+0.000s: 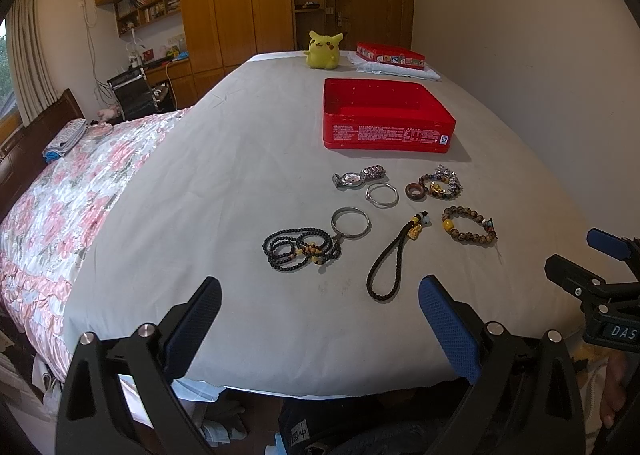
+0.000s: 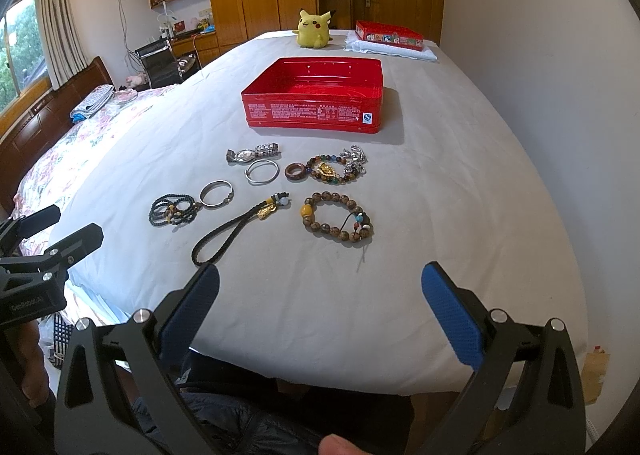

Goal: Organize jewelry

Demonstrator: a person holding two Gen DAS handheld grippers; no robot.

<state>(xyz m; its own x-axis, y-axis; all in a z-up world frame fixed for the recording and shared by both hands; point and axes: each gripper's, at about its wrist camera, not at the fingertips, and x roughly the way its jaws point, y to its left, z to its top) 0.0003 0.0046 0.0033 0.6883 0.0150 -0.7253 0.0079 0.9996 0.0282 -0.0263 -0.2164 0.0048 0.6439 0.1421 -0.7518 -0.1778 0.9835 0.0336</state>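
jewelry [image 2: 276, 191] lay spread in loose rows on the sheet just in front of the empty red tin [image 2: 316, 101] — likely staged for loading — while left gripper [image 1: 320, 299] and right gripper [image 2: 320, 287] hovered near, both spread wide, holding nothing.

left gripper [image 1: 320, 297] showing black angular frame, blue dimpled pads [image 1: 448, 329], silver round screws behind them. right gripper [image 2: 320, 289] looking identical: black arms, blue textured pads [image 2: 452, 313], silver screws. white lettering showing on both black bodies.
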